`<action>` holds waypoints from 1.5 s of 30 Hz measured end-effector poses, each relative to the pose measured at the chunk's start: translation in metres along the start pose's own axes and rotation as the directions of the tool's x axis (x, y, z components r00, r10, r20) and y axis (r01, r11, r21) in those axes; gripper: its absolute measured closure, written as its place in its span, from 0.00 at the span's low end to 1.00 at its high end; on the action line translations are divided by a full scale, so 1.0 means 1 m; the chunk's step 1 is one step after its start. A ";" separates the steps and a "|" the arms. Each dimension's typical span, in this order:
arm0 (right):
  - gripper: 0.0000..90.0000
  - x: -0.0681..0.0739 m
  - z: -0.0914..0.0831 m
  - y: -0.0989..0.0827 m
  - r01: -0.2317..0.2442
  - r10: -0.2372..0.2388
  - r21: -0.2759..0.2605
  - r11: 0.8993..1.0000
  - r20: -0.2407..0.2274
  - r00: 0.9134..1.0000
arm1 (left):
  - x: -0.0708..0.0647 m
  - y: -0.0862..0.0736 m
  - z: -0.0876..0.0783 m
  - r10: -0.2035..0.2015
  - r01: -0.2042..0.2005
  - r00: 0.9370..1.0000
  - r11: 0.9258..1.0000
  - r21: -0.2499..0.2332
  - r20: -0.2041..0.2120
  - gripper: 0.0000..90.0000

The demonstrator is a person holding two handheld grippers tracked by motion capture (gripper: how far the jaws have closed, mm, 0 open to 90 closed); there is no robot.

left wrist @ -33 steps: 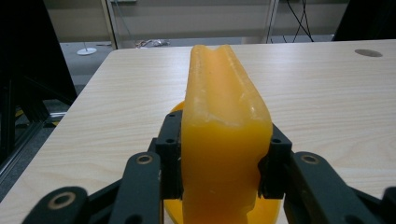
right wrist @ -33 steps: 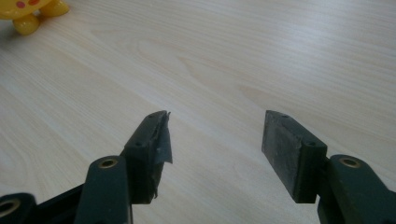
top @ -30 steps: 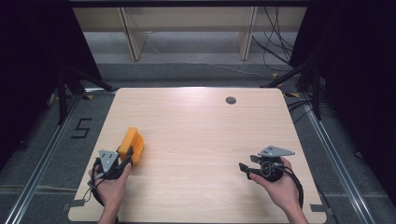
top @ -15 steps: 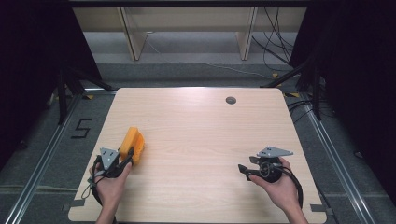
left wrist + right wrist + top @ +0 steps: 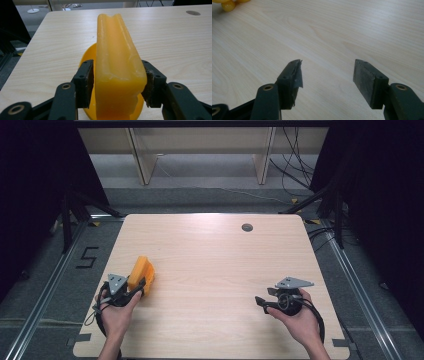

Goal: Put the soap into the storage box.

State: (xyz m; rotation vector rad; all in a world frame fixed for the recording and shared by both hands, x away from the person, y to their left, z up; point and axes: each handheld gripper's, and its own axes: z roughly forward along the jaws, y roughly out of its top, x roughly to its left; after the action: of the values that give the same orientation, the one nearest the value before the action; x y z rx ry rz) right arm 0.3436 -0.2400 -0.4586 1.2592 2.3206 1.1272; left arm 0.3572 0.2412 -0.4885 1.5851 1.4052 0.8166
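We saw the left gripper (image 5: 136, 287), toward eight o'clock on the wooden table (image 5: 210, 265), with its jaws pinching an orange block (image 5: 117, 62) from both sides; the block pointed toward twelve o'clock along the tabletop. The right gripper (image 5: 327, 75), toward four o'clock, rested with its jaws spread and nothing between them. We noted a small dark disc (image 5: 247, 227) toward twelve o'clock.

Pale wood table (image 5: 215, 270) with a small dark round hole (image 5: 247, 227) near the far edge. Grey floor (image 5: 50, 270) around, marked "5" (image 5: 87, 257). Wooden shelving legs (image 5: 142, 160) behind; black cables (image 5: 295, 165) trailing right.
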 end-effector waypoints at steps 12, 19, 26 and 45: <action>0.43 0.001 0.000 0.000 -0.004 0.004 -0.007 1.000 0.006 1.000 | 0.005 0.014 -0.008 0.017 -0.016 1.000 0.997 0.081 -0.007 0.40; 0.43 0.000 0.000 -0.001 -0.005 0.005 -0.002 1.000 0.005 1.000 | 0.012 0.021 -0.018 0.045 -0.048 0.998 0.992 0.119 0.032 0.31; 0.43 0.000 0.000 0.000 -0.007 0.007 0.005 1.000 -0.010 1.000 | 0.017 0.015 -0.035 0.042 -0.055 0.995 0.989 0.139 0.096 0.30; 0.43 -0.001 0.001 -0.001 0.005 -0.005 -0.005 1.000 0.017 1.000 | 0.037 -0.008 -0.063 0.051 -0.076 0.982 0.988 0.137 0.180 0.29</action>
State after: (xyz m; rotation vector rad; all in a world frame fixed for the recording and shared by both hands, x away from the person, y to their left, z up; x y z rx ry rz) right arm 0.3438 -0.2407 -0.4602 1.2552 2.3062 1.1160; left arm 0.3033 0.2883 -0.4707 1.7743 1.3152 0.6062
